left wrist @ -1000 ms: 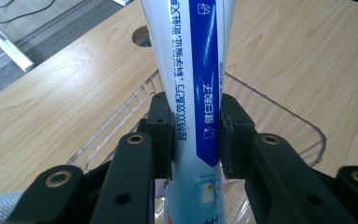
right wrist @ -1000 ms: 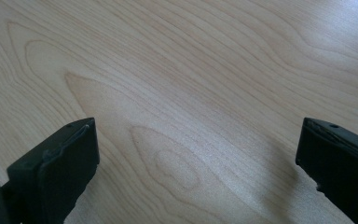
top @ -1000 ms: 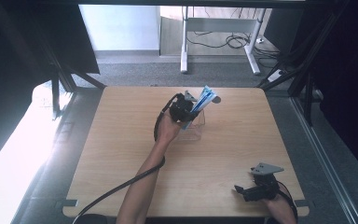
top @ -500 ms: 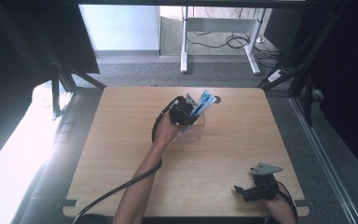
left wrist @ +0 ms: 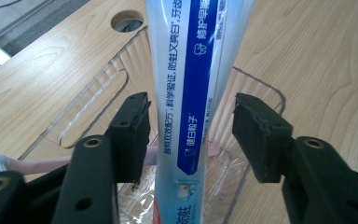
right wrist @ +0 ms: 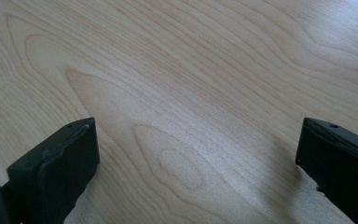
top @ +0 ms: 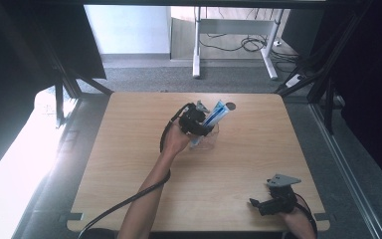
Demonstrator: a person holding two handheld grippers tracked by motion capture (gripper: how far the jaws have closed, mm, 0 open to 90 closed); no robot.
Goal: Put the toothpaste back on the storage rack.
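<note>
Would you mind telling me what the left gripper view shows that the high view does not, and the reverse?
Left gripper view alone: the tube's printed blue label, a pink toothbrush lying behind it, and gaps between both jaws and the tube. High view alone: the right gripper resting open near the table's front edge. Both: the toothpaste tube standing in the clear container, the left gripper around it.
</note>
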